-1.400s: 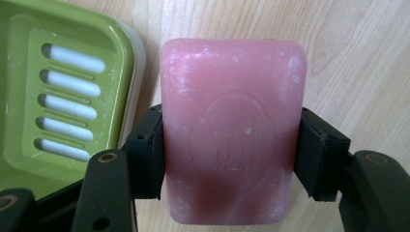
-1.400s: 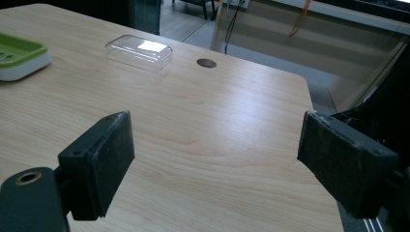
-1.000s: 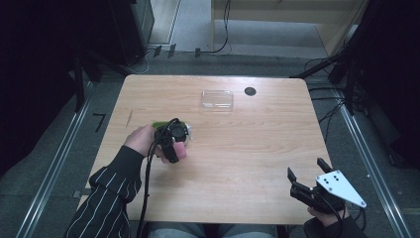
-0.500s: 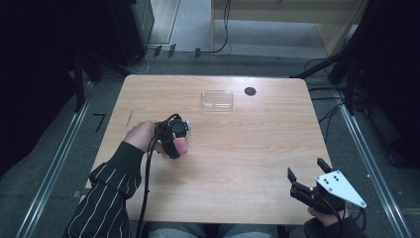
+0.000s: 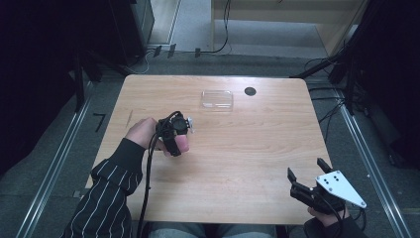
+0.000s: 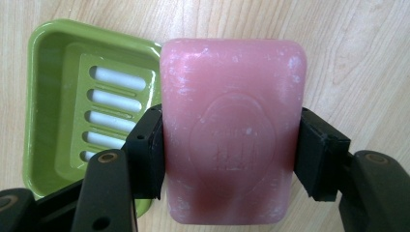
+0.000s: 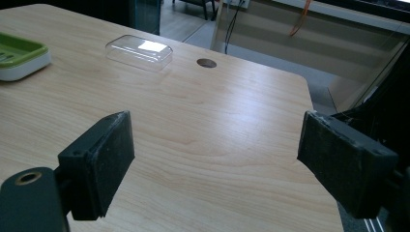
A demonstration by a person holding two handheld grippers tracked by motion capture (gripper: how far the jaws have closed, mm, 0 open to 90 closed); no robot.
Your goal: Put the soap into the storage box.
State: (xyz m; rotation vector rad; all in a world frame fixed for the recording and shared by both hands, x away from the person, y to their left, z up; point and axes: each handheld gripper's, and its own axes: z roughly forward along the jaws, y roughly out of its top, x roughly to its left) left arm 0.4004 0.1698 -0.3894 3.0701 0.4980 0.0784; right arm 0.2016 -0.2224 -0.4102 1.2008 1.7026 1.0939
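Note:
A pink soap bar [image 6: 232, 96] with a stamped emblem sits between the pads of my left gripper [image 6: 232, 150], which is shut on its two long sides. Just below and to the left in the left gripper view lies a green soap dish [image 6: 53, 96] with a slotted insert; the bar overlaps its right rim. In the high view my left gripper [image 5: 173, 133] hovers over the left half of the table, a bit of pink soap [image 5: 183, 144] showing under it. My right gripper [image 5: 307, 169] is open near the front right edge, with nothing between its jaws [image 7: 217, 164].
A clear plastic lid [image 5: 217, 98] lies at the far middle of the wooden table [image 5: 247, 148], beside a round cable hole [image 5: 250, 91]. The right gripper view shows the lid [image 7: 139, 52], the hole [image 7: 207, 63] and the dish [image 7: 19, 55] far left.
My left hand has shifted slightly toward the far side with the soap, and it now covers the green dish in the high view. The right gripper has stayed still.

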